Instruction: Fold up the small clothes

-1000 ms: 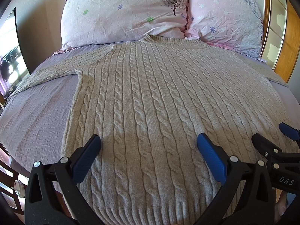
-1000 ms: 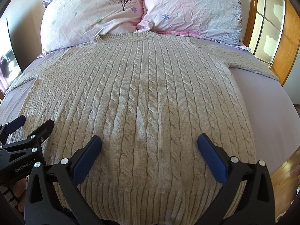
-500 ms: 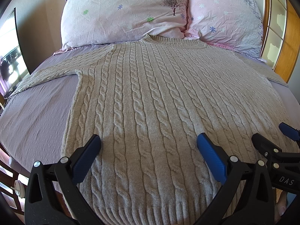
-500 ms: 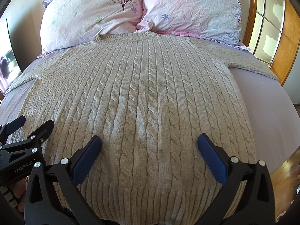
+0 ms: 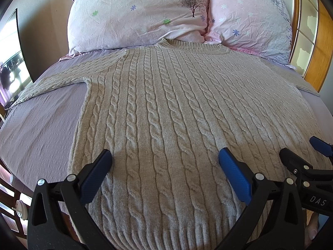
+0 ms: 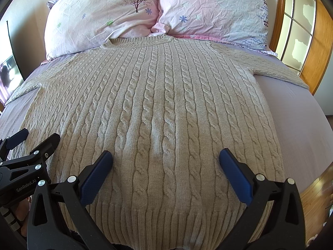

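Note:
A beige cable-knit sweater (image 5: 166, 104) lies flat on the bed, neck toward the pillows, sleeves spread to both sides; it also shows in the right wrist view (image 6: 158, 108). My left gripper (image 5: 165, 162) is open and empty, hovering over the sweater's lower left part near the hem. My right gripper (image 6: 166, 162) is open and empty over the lower right part. Each gripper shows in the other's view: the right one (image 5: 301, 152) at the right edge, the left one (image 6: 35, 139) at the left edge.
The bed has a lilac sheet (image 5: 41, 125). Two pink flowered pillows (image 5: 137, 14) (image 6: 212, 10) lean at the head. A wooden-framed window (image 6: 295, 31) stands at the right. A dark screen (image 5: 12, 52) stands at the left. Wooden floor (image 6: 316, 198) shows at the lower right.

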{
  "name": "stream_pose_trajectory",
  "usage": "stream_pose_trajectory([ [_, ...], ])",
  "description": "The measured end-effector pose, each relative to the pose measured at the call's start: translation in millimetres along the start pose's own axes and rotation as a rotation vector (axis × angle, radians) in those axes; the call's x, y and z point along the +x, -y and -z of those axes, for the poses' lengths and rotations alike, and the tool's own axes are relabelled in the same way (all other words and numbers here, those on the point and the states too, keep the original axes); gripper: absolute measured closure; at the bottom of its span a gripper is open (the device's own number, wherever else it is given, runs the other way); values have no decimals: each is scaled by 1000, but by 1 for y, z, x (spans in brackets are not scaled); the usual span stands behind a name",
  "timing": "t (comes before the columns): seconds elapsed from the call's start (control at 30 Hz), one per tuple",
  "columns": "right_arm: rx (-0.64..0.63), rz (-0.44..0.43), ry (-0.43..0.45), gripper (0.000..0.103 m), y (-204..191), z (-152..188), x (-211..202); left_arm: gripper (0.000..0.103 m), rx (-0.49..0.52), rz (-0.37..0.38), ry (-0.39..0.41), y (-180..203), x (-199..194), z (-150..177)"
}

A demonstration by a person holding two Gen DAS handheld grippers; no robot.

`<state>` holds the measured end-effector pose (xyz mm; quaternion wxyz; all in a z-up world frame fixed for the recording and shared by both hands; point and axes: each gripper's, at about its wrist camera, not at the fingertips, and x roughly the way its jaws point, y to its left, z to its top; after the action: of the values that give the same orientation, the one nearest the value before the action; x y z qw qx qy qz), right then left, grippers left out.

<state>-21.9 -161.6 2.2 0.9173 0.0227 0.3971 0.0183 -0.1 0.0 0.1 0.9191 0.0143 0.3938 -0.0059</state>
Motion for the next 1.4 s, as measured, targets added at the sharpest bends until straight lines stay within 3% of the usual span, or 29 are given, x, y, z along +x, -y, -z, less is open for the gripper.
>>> stream_pose_trajectory([
  [0.67, -17, -5, -11, 1, 0, 0, 2, 2, 7, 5, -26, -1, 3, -3],
  [0.83, -68, -86, 26, 1, 17, -7, 0, 2, 26, 15, -14, -2, 1, -2],
  [0.9, 38, -82, 94, 1, 56, -26, -11, 2, 45, 17, -25, -3, 1, -6],
  [1.0, 296, -41, 248, 1, 154, -64, -33, 2, -20, 32, 30, -23, -8, -23],
  [1.1, 560, 13, 273, 2, 253, -92, -25, 2, -156, 127, 92, -62, -15, -50],
  [1.17, 740, 2, 245, 23, 314, -102, -7, 2, -253, 168, 165, -89, -18, -62],
  [1.23, 936, -32, 217, 41, 372, -103, 16, 2, -296, 150, 207, -112, -16, -74],
  [1.3, 1080, -45, 198, 44, 411, -102, 37, 2, -278, 113, 209, -119, -12, -83],
  [1.4, 1167, -2, 162, 51, 438, -104, 65, 2, -240, 96, 202, -133, -3, -96],
])
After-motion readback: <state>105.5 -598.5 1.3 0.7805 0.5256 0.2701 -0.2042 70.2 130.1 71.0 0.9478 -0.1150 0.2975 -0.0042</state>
